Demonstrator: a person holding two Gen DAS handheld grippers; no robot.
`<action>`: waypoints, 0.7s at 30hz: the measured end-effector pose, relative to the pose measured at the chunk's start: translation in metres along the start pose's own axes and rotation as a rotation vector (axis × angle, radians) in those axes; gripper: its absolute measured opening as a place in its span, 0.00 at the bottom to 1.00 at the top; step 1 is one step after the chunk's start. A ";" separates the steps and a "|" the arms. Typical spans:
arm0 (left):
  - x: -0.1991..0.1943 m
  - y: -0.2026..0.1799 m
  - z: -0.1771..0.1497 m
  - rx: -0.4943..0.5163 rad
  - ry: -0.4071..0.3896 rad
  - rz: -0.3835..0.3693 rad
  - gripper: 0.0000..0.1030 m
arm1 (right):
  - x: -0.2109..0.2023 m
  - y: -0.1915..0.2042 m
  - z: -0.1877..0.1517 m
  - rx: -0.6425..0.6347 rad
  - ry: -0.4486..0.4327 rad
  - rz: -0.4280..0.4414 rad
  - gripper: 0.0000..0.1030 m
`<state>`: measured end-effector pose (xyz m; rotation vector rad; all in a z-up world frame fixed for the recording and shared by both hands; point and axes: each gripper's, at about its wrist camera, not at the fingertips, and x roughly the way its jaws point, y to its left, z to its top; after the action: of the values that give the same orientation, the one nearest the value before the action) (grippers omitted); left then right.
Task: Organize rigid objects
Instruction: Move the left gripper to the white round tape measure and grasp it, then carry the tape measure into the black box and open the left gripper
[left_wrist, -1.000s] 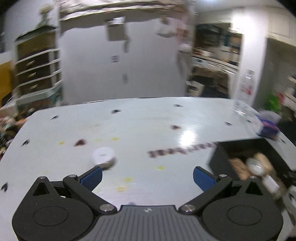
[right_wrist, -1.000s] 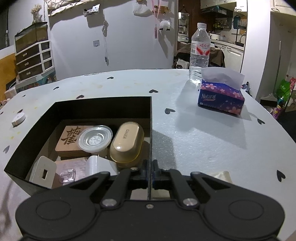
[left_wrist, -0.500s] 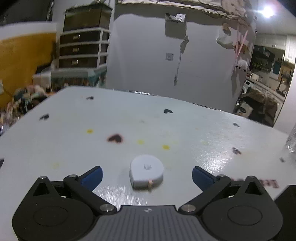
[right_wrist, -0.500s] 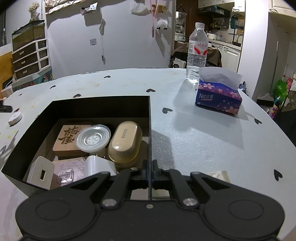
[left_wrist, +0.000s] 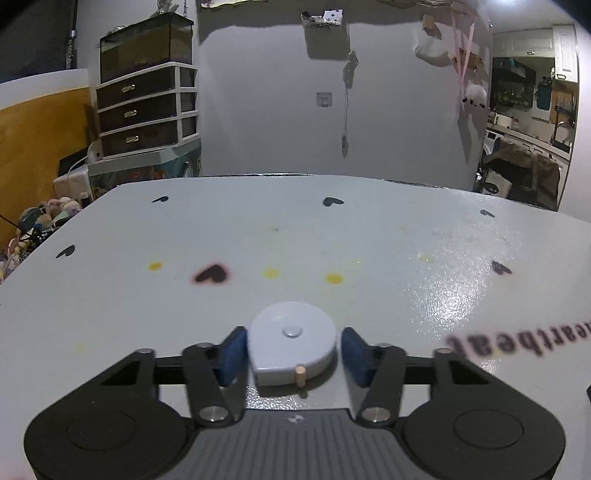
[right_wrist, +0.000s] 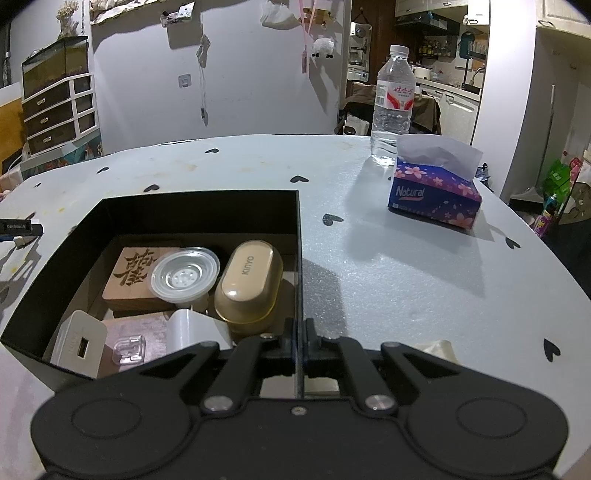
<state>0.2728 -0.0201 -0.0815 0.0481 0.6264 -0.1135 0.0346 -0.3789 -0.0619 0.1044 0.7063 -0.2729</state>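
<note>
A white round tape measure (left_wrist: 291, 343) lies on the white table (left_wrist: 369, 236). My left gripper (left_wrist: 293, 352) is closing on it, its blue pads (left_wrist: 231, 354) against both sides. In the right wrist view a black box (right_wrist: 199, 206) holds a carved wooden block (right_wrist: 127, 273), a clear plastic lid (right_wrist: 183, 273), a beige case (right_wrist: 247, 280), a white charger (right_wrist: 77, 347) and a small clear clip (right_wrist: 128, 349). My right gripper (right_wrist: 299, 332) is shut on the box's thin right wall near its front corner.
A water bottle (right_wrist: 393, 107) and a purple tissue box (right_wrist: 434, 195) stand on the table to the right of the black box. A drawer unit (left_wrist: 147, 110) stands beyond the table's far left edge. Heart marks and yellow stains dot the tabletop.
My left gripper swung left and down to the tape measure, then its jaws came in from wide open to the tape's sides. The right gripper kept still on the box wall.
</note>
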 end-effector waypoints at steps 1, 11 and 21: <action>0.000 0.001 0.000 -0.005 -0.001 -0.004 0.51 | 0.000 0.000 0.000 0.000 -0.001 0.000 0.04; -0.001 0.009 0.000 -0.055 -0.015 -0.024 0.51 | 0.000 0.001 0.001 -0.014 0.003 -0.001 0.04; -0.010 0.006 -0.004 -0.056 -0.040 -0.066 0.51 | -0.001 0.000 -0.001 -0.001 -0.006 0.002 0.04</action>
<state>0.2632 -0.0126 -0.0787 -0.0285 0.5910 -0.1604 0.0336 -0.3786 -0.0623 0.1037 0.7007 -0.2710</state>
